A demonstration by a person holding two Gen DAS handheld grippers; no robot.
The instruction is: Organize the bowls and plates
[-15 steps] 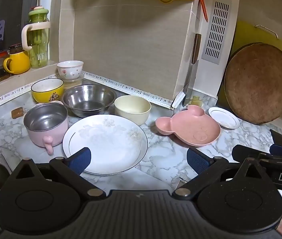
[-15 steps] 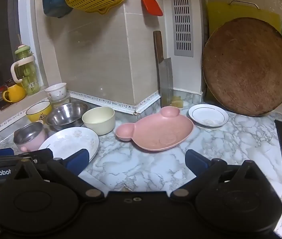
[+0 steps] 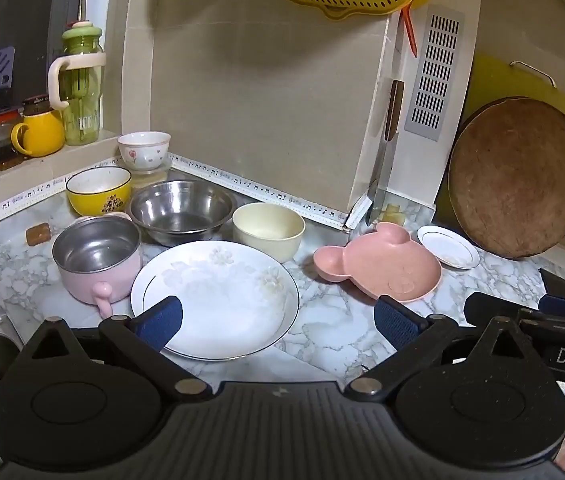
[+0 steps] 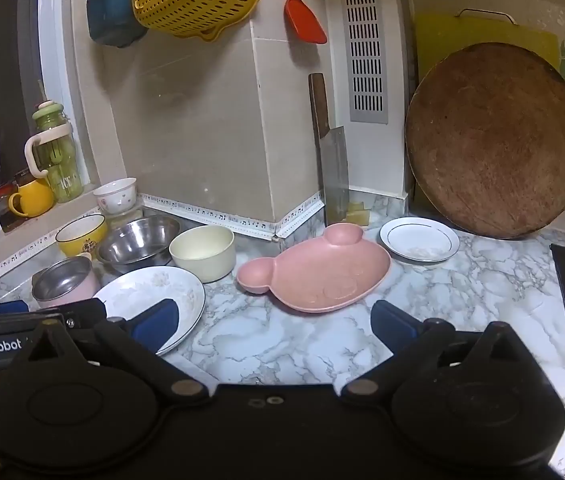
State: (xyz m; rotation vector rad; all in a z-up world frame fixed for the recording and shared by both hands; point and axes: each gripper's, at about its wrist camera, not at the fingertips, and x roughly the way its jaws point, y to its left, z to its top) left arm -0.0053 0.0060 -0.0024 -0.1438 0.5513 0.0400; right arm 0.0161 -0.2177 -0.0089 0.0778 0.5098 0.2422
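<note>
On the marble tabletop (image 3: 334, 332) we list, largest first: a round wooden board (image 4: 494, 140) leaning upright against the wall at the right; a large white floral plate (image 3: 226, 300) at the near left; a pink bear-shaped plate (image 4: 318, 276) at centre, apart from the others; a steel bowl (image 3: 180, 210) behind the floral plate; a pink steel-lined pot (image 3: 96, 258) just left of that plate; a cream bowl (image 3: 268, 230) just beside the steel bowl; a yellow bowl (image 3: 98, 190) behind the pot; a small white rimmed plate (image 4: 420, 238) near the board's foot; a small white flowered bowl (image 3: 144, 150) in the back corner. We hold the left gripper (image 3: 278, 320) and the right gripper (image 4: 274, 324) above the near edge, both with jaws spread wide and holding nothing.
</note>
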